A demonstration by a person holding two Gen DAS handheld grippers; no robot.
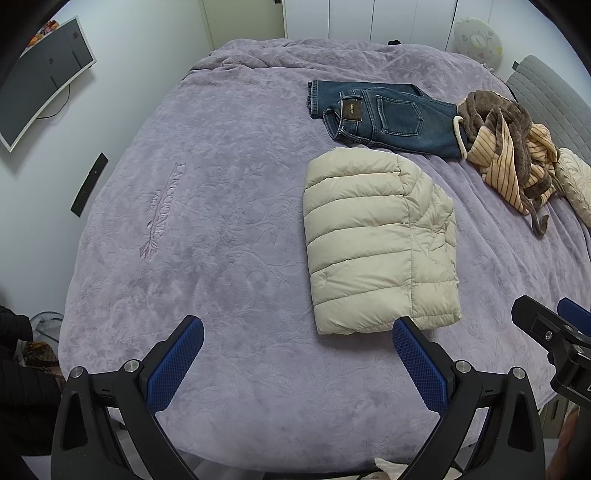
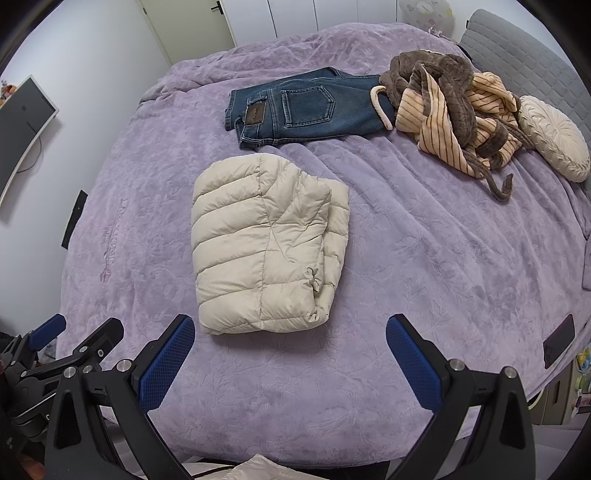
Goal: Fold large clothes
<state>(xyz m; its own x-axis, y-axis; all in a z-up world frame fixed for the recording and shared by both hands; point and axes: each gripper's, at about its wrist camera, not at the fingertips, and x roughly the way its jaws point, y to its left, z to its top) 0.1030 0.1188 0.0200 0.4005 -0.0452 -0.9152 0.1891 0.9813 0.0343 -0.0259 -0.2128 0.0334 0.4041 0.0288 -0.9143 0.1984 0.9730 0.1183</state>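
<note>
A cream puffer jacket (image 1: 376,240) lies folded into a rectangle on the purple bed cover (image 1: 221,221); it also shows in the right wrist view (image 2: 266,247). Folded blue jeans (image 1: 388,118) lie behind it, also in the right wrist view (image 2: 306,107). A crumpled brown and striped robe (image 1: 513,147) lies at the far right, unfolded (image 2: 454,110). My left gripper (image 1: 297,343) is open and empty above the near edge, its right finger by the jacket's near corner. My right gripper (image 2: 290,339) is open and empty, just in front of the jacket.
A round cream cushion (image 2: 554,136) lies by the grey headboard (image 2: 517,48). A monitor (image 1: 40,81) hangs on the left wall. White wardrobe doors (image 1: 369,18) stand behind the bed. The right gripper shows at the right edge of the left view (image 1: 554,332).
</note>
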